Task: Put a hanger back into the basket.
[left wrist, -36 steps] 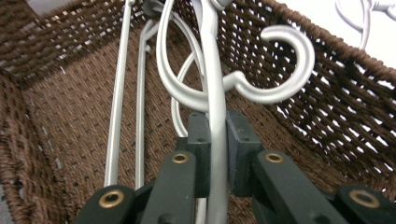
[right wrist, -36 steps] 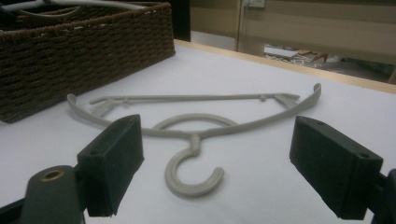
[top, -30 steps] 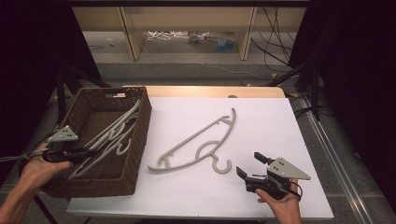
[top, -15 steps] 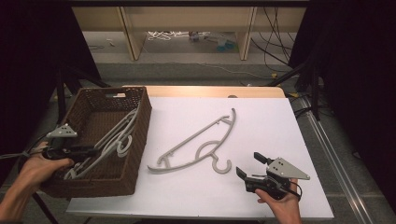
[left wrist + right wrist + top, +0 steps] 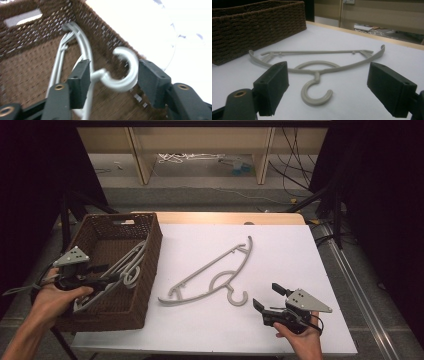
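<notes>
A grey plastic hanger lies flat on the white table, its hook pointing toward my right gripper. That gripper rests near the table's front edge, open, its jaws wide apart just short of the hook. A brown wicker basket at the left holds pale hangers. My left gripper reaches into the basket, open. The hook of one hanger sits between its jaws, its neck right beside the left jaw; I cannot tell whether they touch.
The basket wall stands left of the table hanger. Bare table stretches to the right and back, ending at a wooden strip. Beyond it are low shelves with cables on the floor. Dark stand legs flank both sides.
My left gripper has shifted slightly inside the basket among the hangers. The right gripper and the hanger on the table have stayed put.
</notes>
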The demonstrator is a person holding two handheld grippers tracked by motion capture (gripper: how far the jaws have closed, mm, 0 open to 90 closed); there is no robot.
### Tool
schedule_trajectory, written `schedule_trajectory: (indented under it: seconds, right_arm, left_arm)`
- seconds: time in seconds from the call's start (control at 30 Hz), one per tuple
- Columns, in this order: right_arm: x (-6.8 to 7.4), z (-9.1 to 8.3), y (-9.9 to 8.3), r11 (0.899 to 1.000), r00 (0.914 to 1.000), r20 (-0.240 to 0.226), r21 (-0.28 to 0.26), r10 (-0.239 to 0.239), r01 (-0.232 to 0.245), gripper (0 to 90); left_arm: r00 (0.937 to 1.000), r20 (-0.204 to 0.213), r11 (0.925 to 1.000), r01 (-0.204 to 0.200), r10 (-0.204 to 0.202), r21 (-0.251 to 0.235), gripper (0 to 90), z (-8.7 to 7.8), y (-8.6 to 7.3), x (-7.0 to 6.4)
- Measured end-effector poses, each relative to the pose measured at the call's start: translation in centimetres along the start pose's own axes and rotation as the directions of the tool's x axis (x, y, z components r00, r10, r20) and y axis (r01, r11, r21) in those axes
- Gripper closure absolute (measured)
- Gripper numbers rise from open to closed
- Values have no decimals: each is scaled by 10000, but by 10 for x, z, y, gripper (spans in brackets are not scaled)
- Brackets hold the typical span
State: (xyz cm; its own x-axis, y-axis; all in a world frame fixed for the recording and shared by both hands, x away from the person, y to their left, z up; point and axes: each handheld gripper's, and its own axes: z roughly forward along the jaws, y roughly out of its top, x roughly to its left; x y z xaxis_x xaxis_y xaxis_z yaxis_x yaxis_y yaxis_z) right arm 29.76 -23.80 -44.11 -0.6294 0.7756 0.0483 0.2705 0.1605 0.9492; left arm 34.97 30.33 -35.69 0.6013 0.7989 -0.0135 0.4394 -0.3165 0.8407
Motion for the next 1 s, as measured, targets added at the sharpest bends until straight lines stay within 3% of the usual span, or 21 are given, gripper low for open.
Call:
schedule_trajectory:
  seconds: [0.1, 0.2, 0.3, 0.33, 0.37, 0.4, 0.57, 0.6, 0.77, 0.8, 1.0]
  right_arm:
    - [0, 0, -1, 10000, 10000, -2, 23, 27, -27, 183]
    - [0, -1, 0, 9999, 9999, 148, 105, -15, 13, 183]
    - [0, -1, 0, 10000, 9999, 93, 88, 40, -41, 183]
    - [0, -1, 0, 10000, 9999, 121, 32, -26, 26, 183]
    - [0, -1, 0, 10000, 9999, 112, 29, -35, 35, 183]
    - [0, -1, 0, 10000, 10000, 93, 37, -14, 13, 183]
    - [0, -1, 0, 10000, 9999, 140, -45, -5, 6, 183]
    - [0, -1, 0, 10000, 9999, 85, 0, 53, -53, 183]
    - [0, -1, 0, 10000, 10000, 82, -28, 45, -44, 183]
    - [0, -1, 0, 10000, 9999, 120, -62, 0, 0, 183]
    - [0, -2, 0, 10000, 9999, 98, 17, -23, 22, 183]
  left_arm:
    - [10000, 26, 9997, -57, 58, -241, 376, 0, 7, -10]
    - [9980, 483, 9951, 454, -412, -879, 356, 1, 15, -27]
    - [9970, 597, 9927, 561, -499, -1069, 328, 4, 19, -42]
    - [9970, 694, 9919, 434, -353, -1194, 323, 7, 21, -47]
    - [9954, 828, 9904, 586, -485, -1252, 321, 9, 22, -53]
    - [9952, 879, 9930, 515, -422, -1066, 318, 10, 24, -58]
    - [9943, 1021, 9899, 440, -303, -1347, 301, 18, 28, -73]
    - [9938, 1069, 9924, 415, -291, -1161, 296, 19, 29, -75]
    - [9926, 1211, 9909, 136, 28, -1338, 283, 29, 32, -92]
    - [9918, 1279, 9910, 252, -82, -1318, 276, 32, 33, -97]
    - [9893, 1387, 9877, -236, 453, -1543, 230, 46, 37, -115]
